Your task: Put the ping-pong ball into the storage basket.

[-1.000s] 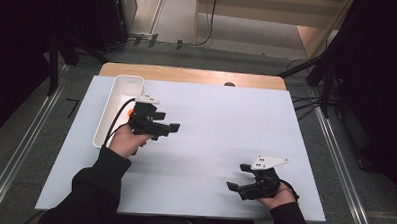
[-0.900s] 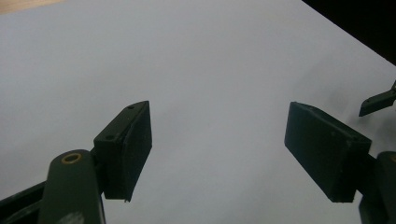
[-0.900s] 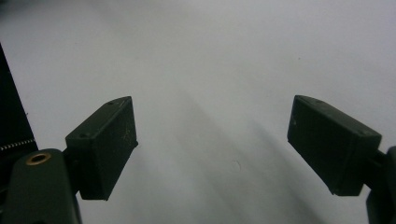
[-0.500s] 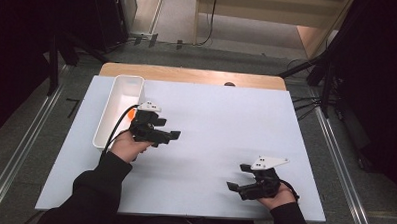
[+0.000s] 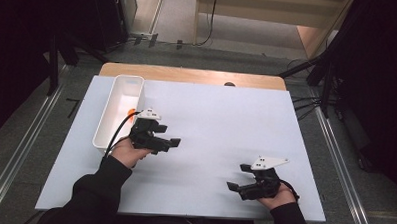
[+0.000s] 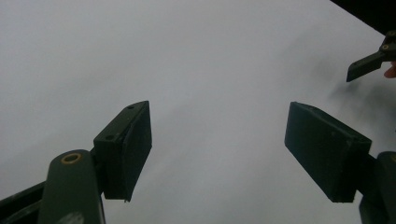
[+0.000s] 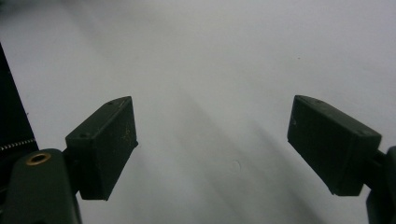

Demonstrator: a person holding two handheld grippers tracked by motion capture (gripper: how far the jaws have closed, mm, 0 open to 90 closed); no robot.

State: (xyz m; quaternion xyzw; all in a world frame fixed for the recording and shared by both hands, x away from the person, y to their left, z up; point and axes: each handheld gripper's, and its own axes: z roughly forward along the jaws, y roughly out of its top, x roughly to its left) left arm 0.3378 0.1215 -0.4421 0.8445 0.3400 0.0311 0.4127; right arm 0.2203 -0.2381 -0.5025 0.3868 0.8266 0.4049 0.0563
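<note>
Two sets of jaws stand wide and empty. Behind my left gripper (image 5: 171, 141) an orange object (image 5: 130, 111) lies in the white bin (image 5: 106, 126); probably light, pinch its middle.

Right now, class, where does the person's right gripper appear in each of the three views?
High view: the right gripper is at lower right, near the table's front edge.
Left gripper view: the right gripper pokes in at the top right corner.
Right gripper view: the right gripper rises from the bottom, jaws apart and empty.
Shared landmark: the white table top beneath it.
</note>
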